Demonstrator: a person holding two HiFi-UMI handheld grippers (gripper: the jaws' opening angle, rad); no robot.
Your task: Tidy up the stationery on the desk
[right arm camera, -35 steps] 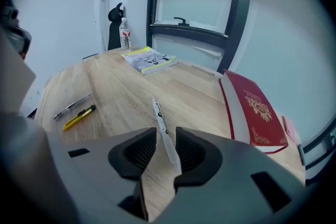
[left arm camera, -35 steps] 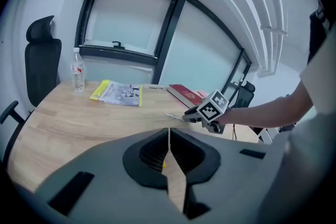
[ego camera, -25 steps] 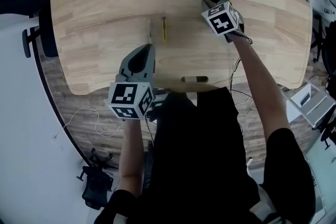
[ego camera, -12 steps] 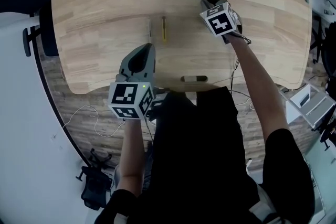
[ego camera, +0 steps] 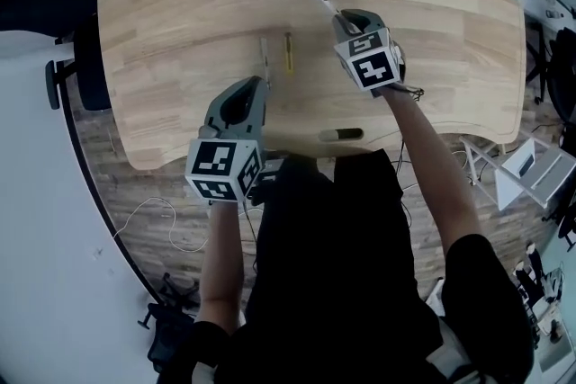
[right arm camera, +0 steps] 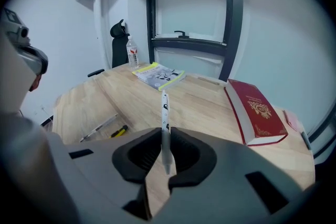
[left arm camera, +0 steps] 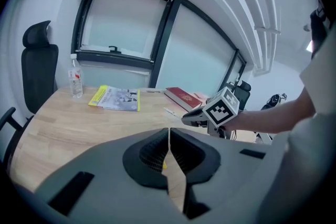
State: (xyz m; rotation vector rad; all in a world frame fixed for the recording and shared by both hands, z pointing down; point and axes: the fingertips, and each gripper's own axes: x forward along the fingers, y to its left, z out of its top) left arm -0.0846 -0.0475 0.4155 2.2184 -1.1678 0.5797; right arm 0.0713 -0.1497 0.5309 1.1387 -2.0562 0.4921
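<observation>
The right tongs (right arm camera: 165, 136), just closing, pinch a white pen (right arm camera: 165, 107); left tongs (left arm camera: 169, 136) pressed together, empty.

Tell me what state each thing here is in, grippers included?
right gripper: jaws just closed, shut on the white pen.
white pen: held clear of the desk.
left gripper: shut, empty.
red book: closed, lying flat.
yellow-edged booklet: closed, lying flat.
water bottle: upright.
yellow pen: lying loose on the desk.
grey pen: lying beside it.
dark marker: lying near the desk's front edge.
</observation>
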